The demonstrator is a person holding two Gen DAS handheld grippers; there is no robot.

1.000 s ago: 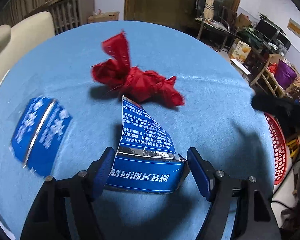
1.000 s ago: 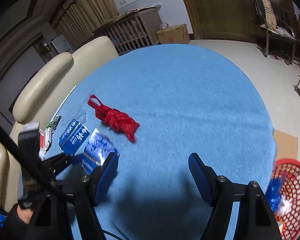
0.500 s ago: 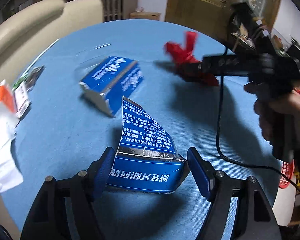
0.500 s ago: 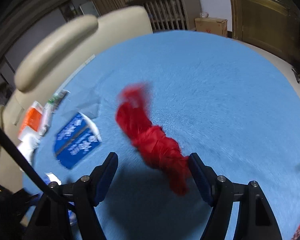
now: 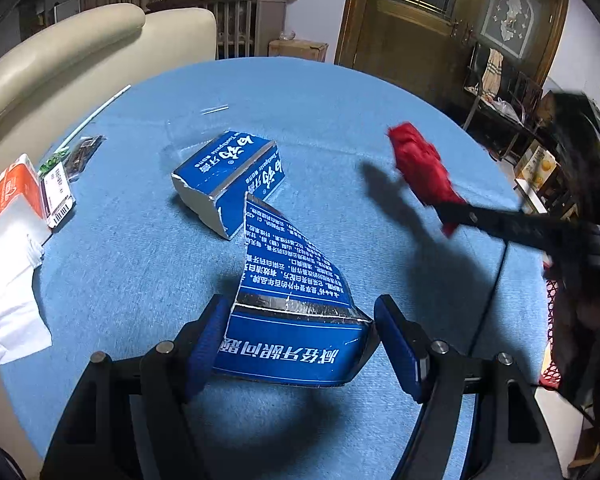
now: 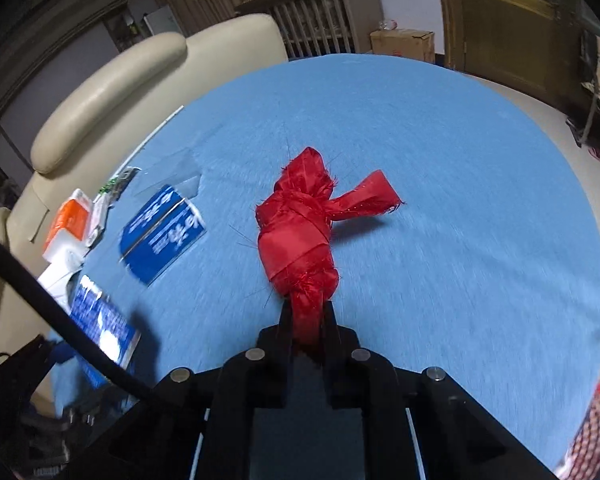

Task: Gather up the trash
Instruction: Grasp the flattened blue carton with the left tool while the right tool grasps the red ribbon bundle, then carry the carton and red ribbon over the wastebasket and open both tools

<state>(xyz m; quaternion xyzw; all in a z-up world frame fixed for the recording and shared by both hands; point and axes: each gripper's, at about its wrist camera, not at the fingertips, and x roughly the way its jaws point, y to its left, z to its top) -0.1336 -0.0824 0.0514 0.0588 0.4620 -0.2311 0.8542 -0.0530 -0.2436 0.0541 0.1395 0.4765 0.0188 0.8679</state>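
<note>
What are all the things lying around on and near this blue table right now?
torn toothpaste carton piece: one, blue, between the left gripper's fingers
toothpaste box: one, blue, lying mid-table
red ribbon bundle: one, red, pinched at its near end by the right gripper
tissue pack: one, orange and white, table's left edge
white tissue: one, left edge, beside the pack
table: one, round, blue cloth
sofa: one, cream, behind the table
basket: one, red, beside the table
left gripper: black with blue pads
right gripper: black, just closed
</note>
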